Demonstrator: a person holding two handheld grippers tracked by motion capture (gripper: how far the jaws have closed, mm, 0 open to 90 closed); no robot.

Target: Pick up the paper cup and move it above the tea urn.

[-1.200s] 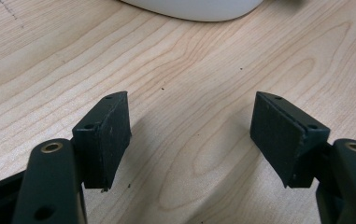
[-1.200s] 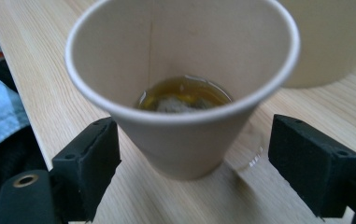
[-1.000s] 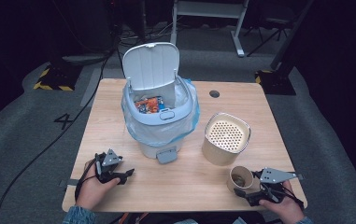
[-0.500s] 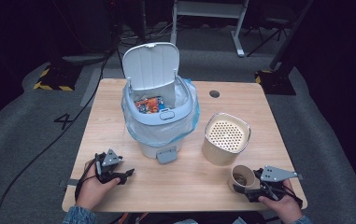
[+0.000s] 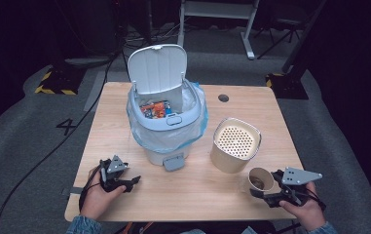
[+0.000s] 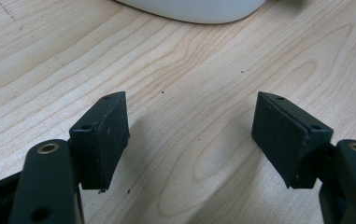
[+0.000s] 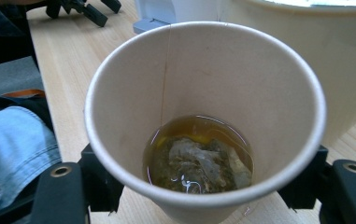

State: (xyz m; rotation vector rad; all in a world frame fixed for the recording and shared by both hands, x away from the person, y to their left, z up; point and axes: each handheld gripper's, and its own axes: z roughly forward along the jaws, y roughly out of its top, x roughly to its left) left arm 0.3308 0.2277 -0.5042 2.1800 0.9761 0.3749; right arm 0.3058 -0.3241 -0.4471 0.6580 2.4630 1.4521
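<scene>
In the high view, the right gripper [image 5: 266,191] clasps the paper cup [image 5: 260,179] near the table's [image 5: 212,195] front right corner, just beside the perforated canister [image 5: 235,145]; its jaws have just been closing on the cup. The left gripper [image 5: 127,181] rests spread at the front left.

The left gripper view shows its jaws wide over bare wood.

The right gripper view shows the cup between the pads, holding brown liquid and a tea bag [image 7: 199,163].
</scene>
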